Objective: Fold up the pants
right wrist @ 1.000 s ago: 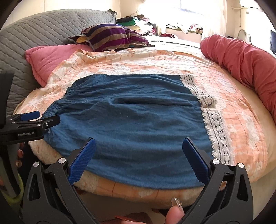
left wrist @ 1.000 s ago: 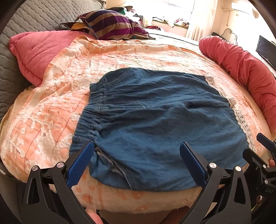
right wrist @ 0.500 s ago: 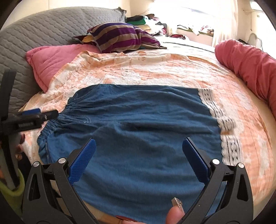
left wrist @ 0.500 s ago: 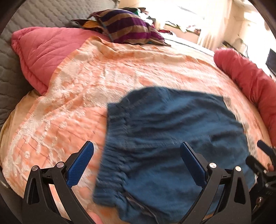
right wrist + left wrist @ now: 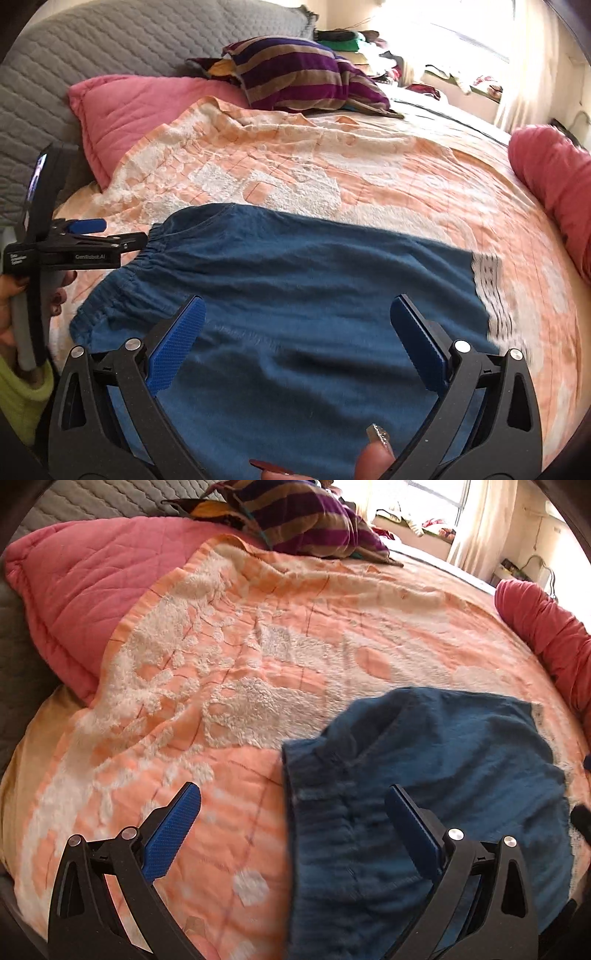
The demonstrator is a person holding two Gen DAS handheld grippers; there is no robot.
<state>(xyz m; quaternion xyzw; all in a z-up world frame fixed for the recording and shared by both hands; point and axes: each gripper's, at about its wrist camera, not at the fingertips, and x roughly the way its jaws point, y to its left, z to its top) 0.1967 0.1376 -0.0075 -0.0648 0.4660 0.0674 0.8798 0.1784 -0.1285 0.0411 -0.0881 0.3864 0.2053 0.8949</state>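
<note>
A peach blanket [image 5: 332, 173] with fluffy white patches covers the bed, a pink pillow [image 5: 136, 107] and a striped cushion [image 5: 295, 74] at its far side, a red bolster [image 5: 554, 177] on the right. The blue pants [image 5: 288, 295] lie flat on the blanket, elastic waistband to the left, a white lace hem [image 5: 487, 291] to the right. The right gripper [image 5: 297, 339] hovers over the pants, jaws spread wide, holding nothing. The left gripper [image 5: 293, 821] hangs at the waistband edge, jaws wide too and empty, one finger over bare blanket, the other over the pants
</note>
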